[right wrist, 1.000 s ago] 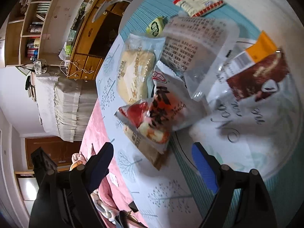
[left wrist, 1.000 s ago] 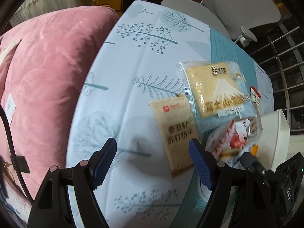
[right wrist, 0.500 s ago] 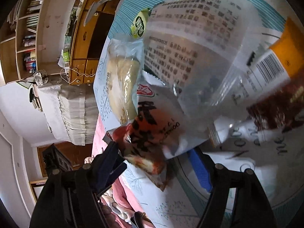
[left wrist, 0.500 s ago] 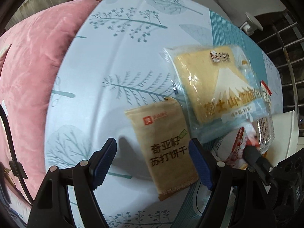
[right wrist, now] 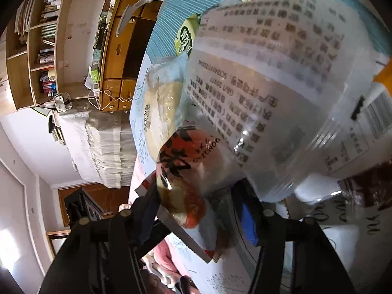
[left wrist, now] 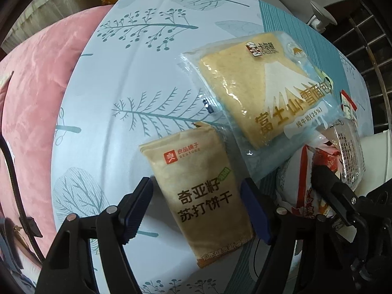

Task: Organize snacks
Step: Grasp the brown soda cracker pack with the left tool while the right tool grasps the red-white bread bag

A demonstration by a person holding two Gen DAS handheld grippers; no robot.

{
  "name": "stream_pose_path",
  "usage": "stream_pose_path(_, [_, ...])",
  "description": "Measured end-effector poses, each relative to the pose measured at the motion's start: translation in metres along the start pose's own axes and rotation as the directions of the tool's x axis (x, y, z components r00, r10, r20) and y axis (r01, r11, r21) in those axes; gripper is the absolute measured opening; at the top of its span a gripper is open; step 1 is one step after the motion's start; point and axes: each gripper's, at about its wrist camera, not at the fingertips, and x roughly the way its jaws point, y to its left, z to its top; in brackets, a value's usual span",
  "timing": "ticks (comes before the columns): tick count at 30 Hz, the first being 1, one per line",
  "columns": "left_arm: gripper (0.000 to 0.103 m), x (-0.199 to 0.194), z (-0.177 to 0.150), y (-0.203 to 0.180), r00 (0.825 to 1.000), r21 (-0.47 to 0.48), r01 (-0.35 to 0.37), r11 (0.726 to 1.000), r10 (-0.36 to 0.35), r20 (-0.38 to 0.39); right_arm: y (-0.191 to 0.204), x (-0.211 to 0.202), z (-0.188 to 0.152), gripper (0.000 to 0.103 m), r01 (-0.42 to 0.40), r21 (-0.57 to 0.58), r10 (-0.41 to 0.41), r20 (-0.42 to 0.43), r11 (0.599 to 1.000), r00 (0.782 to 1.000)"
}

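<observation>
Closing around the cracker packet [left wrist: 201, 203] without touching it, the left gripper [left wrist: 197, 210] nears a pickup, while the right gripper [right wrist: 196, 210], also closing, straddles the red snack bag [right wrist: 188, 171], contact unclear.

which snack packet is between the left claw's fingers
The tan cracker packet; it lies between the left claw. The bread bag and red-and-white packet lie beyond it.

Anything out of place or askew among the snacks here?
Nothing spilled or torn. The snacks lie in a loose overlapping heap: the bread packet rests on the red-and-white snack bag, and the tan cracker packet lies tilted between the left tongs.
</observation>
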Motion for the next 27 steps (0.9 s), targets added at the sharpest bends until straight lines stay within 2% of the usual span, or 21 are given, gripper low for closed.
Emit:
stream_pose_path(8, [0.061, -0.006, -0.015, -0.019, 0.999, 0.023, -0.013, 1.000, 0.013, 0.035, -0.005, -0.005, -0.001, 0.051, -0.018, -0.005, 0.018, -0.019, 1.000, 1.000])
stream_pose_path(15, [0.056, -0.011, -0.033, -0.013, 0.999, 0.047, -0.020, 0.999, 0.018, 0.032, 0.000, -0.009, -0.009, 0.049, 0.013, -0.026, -0.013, -0.016, 1.000, 1.000])
stream_pose_path(17, [0.055, -0.013, -0.041, -0.009, 0.999, 0.048, -0.021, 0.999, 0.020, 0.031, 0.002, -0.012, -0.012, 0.048, 0.029, -0.035, -0.030, -0.016, 0.999, 0.999])
stream_pose_path(20, [0.054, -0.016, -0.055, -0.005, 0.999, 0.053, -0.026, 0.998, 0.024, 0.032, 0.004, -0.018, -0.019, 0.040, 0.031, -0.047, -0.032, -0.012, 0.998, 0.999])
stream_pose_path(27, [0.054, -0.040, -0.096, 0.008, 0.998, 0.075, -0.014, 0.997, 0.008, 0.069, 0.008, -0.029, -0.050, 0.038, 0.089, -0.105, -0.091, -0.008, 0.990, 0.996])
